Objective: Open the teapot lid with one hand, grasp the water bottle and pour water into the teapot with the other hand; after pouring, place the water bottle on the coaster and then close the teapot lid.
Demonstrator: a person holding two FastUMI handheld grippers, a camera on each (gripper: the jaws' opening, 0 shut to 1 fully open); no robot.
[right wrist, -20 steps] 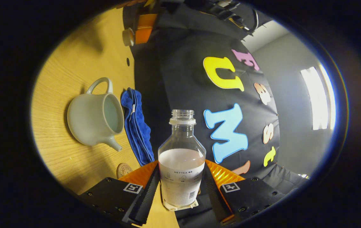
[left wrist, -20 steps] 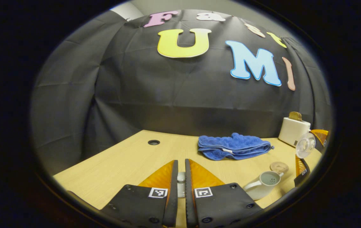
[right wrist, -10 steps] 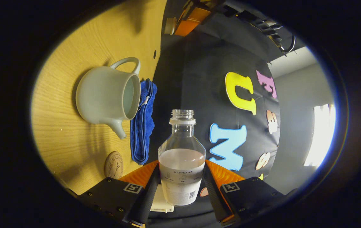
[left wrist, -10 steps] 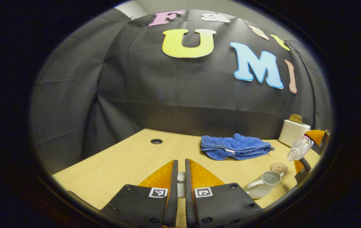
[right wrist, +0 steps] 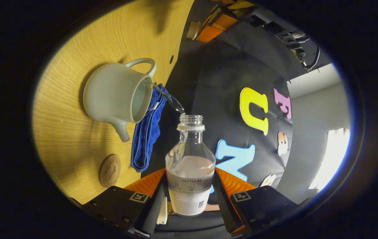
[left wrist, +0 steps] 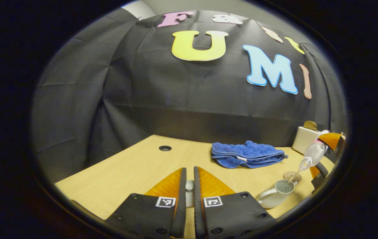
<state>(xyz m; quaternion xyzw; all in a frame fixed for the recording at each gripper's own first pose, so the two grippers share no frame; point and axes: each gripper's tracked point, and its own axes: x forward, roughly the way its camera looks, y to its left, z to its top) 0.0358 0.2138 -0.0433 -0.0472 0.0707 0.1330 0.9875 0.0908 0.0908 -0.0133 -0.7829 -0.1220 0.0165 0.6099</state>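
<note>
Pouring is under way: the right tongs (right wrist: 189, 196) clamp the tilted water bottle (right wrist: 190, 166), streaming into the open teapot (right wrist: 116, 94) on the tabletop (right wrist: 66, 139). Left tongs (left wrist: 189, 196) pinch the lid (left wrist: 189, 189). Next, I'd guess: right the bottle, then the coaster (right wrist: 109, 170).

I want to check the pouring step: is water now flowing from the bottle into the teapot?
Yes, a thin stream runs from the tilted bottle's mouth into the open teapot.
</note>
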